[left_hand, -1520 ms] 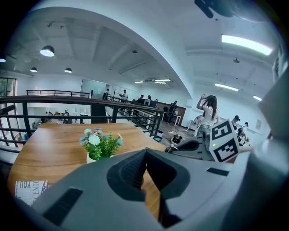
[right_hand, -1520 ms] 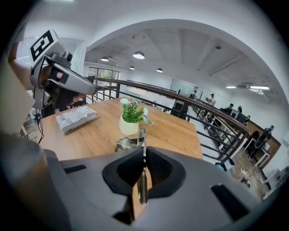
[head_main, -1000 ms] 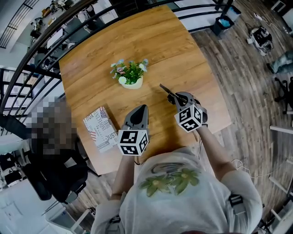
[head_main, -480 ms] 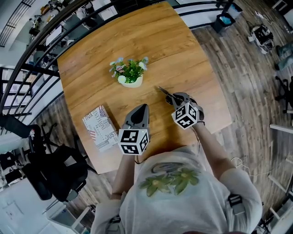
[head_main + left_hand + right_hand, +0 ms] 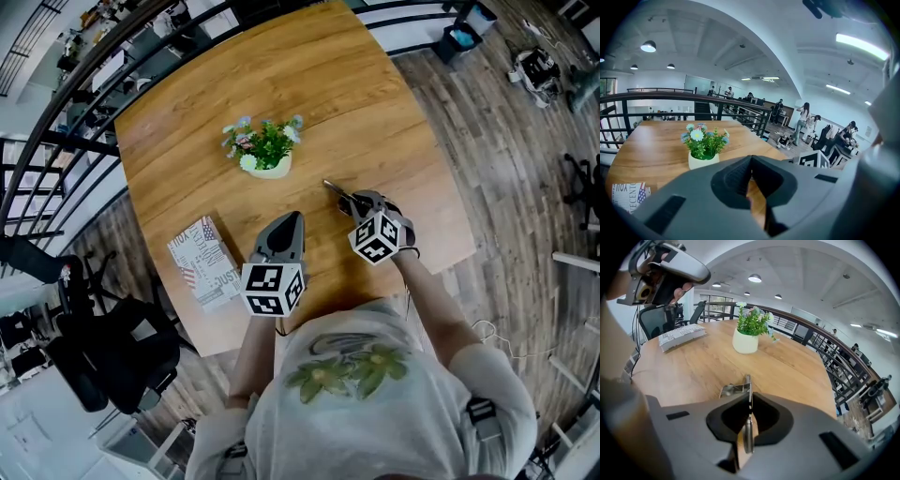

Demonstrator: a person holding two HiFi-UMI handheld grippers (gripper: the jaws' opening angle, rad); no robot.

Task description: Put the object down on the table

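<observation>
My right gripper (image 5: 354,201) is shut on a thin metal tool (image 5: 335,190) that sticks out beyond the jaws toward the far side of the wooden table (image 5: 375,103). In the right gripper view the tool (image 5: 747,385) stands on edge between the pads, its tip low over the table top; whether it touches I cannot tell. My left gripper (image 5: 292,220) hovers over the table to the left of the right one, its jaws closed to a point with nothing between them, as the left gripper view (image 5: 751,159) confirms.
A small potted plant (image 5: 265,150) stands near the table's middle, beyond both grippers. A printed box or book (image 5: 208,264) lies at the near left. A black chair (image 5: 122,356) stands off the table's left corner, and a railing (image 5: 84,141) runs along the far left side.
My right gripper has sunk toward the table with the tool still in its jaws. The left gripper has stayed where it was.
</observation>
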